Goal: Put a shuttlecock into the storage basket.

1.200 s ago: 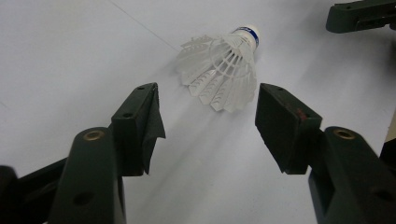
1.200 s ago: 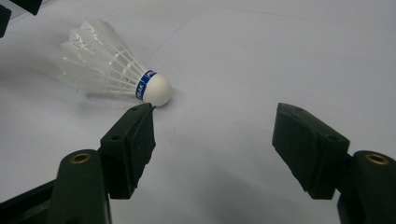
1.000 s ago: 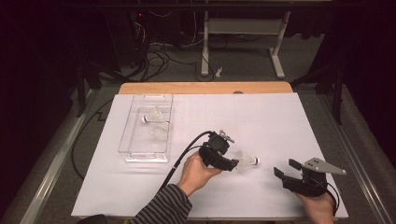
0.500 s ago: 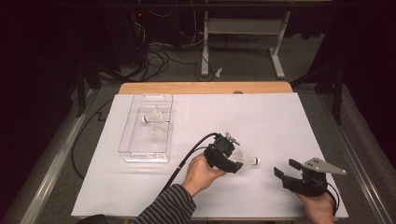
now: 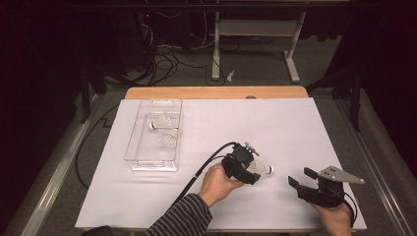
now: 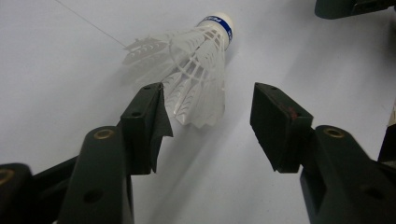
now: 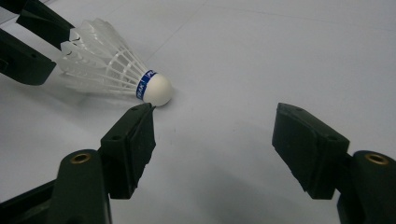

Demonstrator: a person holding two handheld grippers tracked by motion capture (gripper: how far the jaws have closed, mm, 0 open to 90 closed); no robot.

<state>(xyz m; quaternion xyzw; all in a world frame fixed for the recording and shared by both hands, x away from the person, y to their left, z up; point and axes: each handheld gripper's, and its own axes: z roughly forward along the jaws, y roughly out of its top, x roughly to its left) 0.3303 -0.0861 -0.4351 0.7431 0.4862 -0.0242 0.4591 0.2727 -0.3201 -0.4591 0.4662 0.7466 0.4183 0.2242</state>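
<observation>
A white shuttlecock (image 5: pixel 260 170) lies on its side on the white sheet (image 5: pixel 295 128), near the front edge and a bit right of the middle. Its long way runs left to right: the round cork tip points at the right gripper (image 5: pixel 301 178), the feather skirt at the left gripper (image 6: pixel 208 123). The left gripper is much nearer (its wide-apart jaws already sit on both sides of the feathers, holding nothing). The right gripper is spread wide too, with nothing in it, and sits apart. A clear tray (image 5: pixel 132 147) near the left edge holds two more.
</observation>
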